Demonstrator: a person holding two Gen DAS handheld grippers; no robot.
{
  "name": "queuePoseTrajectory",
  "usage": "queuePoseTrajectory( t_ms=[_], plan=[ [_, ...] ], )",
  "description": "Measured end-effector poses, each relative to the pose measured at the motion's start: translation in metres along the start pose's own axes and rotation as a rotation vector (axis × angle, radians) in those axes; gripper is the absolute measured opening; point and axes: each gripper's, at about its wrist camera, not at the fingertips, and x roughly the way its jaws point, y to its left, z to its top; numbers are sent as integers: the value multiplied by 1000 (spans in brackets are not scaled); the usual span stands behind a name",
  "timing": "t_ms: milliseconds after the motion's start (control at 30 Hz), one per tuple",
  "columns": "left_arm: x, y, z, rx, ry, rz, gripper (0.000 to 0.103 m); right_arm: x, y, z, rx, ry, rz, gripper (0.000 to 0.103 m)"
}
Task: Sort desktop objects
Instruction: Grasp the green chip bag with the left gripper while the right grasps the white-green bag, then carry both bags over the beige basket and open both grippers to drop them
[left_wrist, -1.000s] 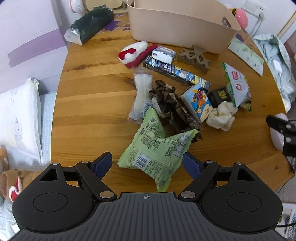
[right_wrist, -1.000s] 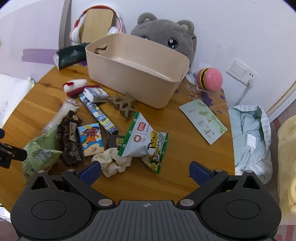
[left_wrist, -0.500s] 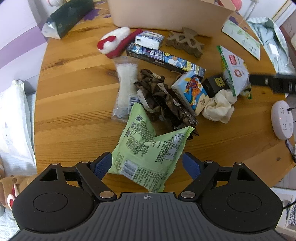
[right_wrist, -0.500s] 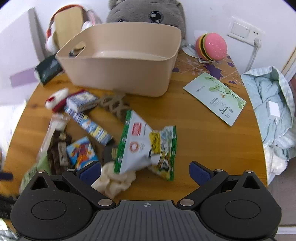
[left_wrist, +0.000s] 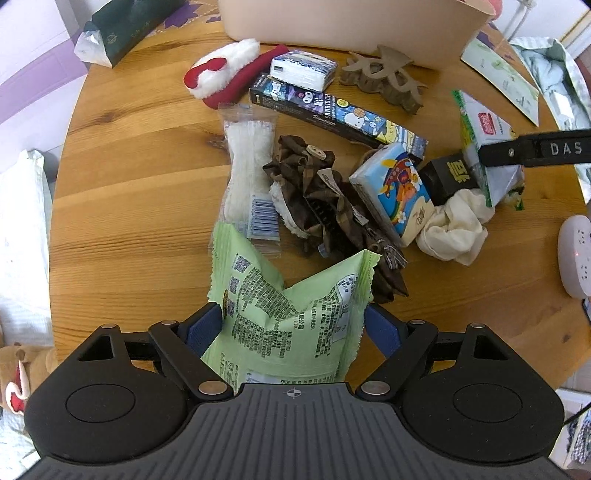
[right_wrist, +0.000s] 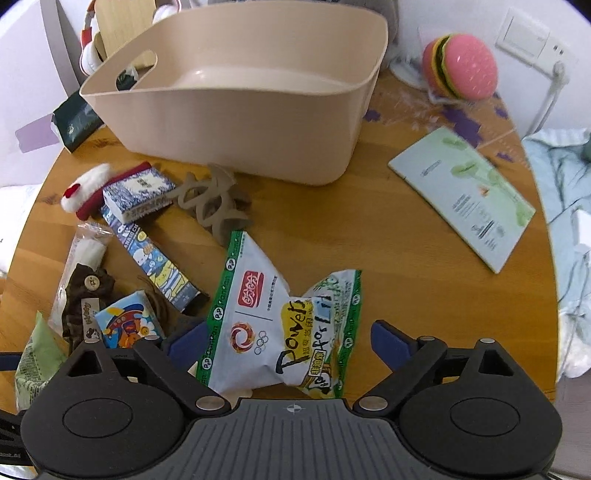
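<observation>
A pale green snack bag (left_wrist: 280, 314) lies between the open jaws of my left gripper (left_wrist: 293, 325), its sides touching or nearly touching the blue pads. A white and green snack bag (right_wrist: 280, 325) lies between the open jaws of my right gripper (right_wrist: 284, 341), with a gap on the right side. It also shows in the left wrist view (left_wrist: 487, 147), under the right gripper's finger. A beige plastic bin (right_wrist: 243, 92) stands at the back of the round wooden table (right_wrist: 388, 240).
A pile lies mid-table: red and white plush (left_wrist: 221, 72), tissue packs (left_wrist: 303, 70) (left_wrist: 397, 188), long cartoon box (left_wrist: 336, 110), clear packet (left_wrist: 251, 173), brown scrunchie (left_wrist: 332, 206), cream cloth (left_wrist: 454, 229), black box (left_wrist: 447, 177), wooden cutout (left_wrist: 384, 77). A leaflet (right_wrist: 465, 199) and burger toy (right_wrist: 461, 66) sit right.
Both grippers moved forward and down. The green bag now sits between my left jaws and the white and green bag between my right jaws. Both stay open.
</observation>
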Motion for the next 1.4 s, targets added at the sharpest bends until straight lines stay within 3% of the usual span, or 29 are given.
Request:
queuePoseTrajectory(
  t_ms=[433,667,800,1133,1400],
  plan=[
    [36,22,-12,-160,33,-17,84,29,-17,0,36,48,65,86],
    [33,19,-18,-160,-10,-13,74,31,-16,5,7,29,90,79],
    [31,18,-22,-176,-20,-25,68,30,-16,5,2,9,110,70],
    [12,20,-32,-222,-67,-62,63,23,-13,-3,-31,-25,134,59],
    [-7,37,-22,-277,-110,-85,62,9,-14,-8,-9,-51,162,57]
  ],
)
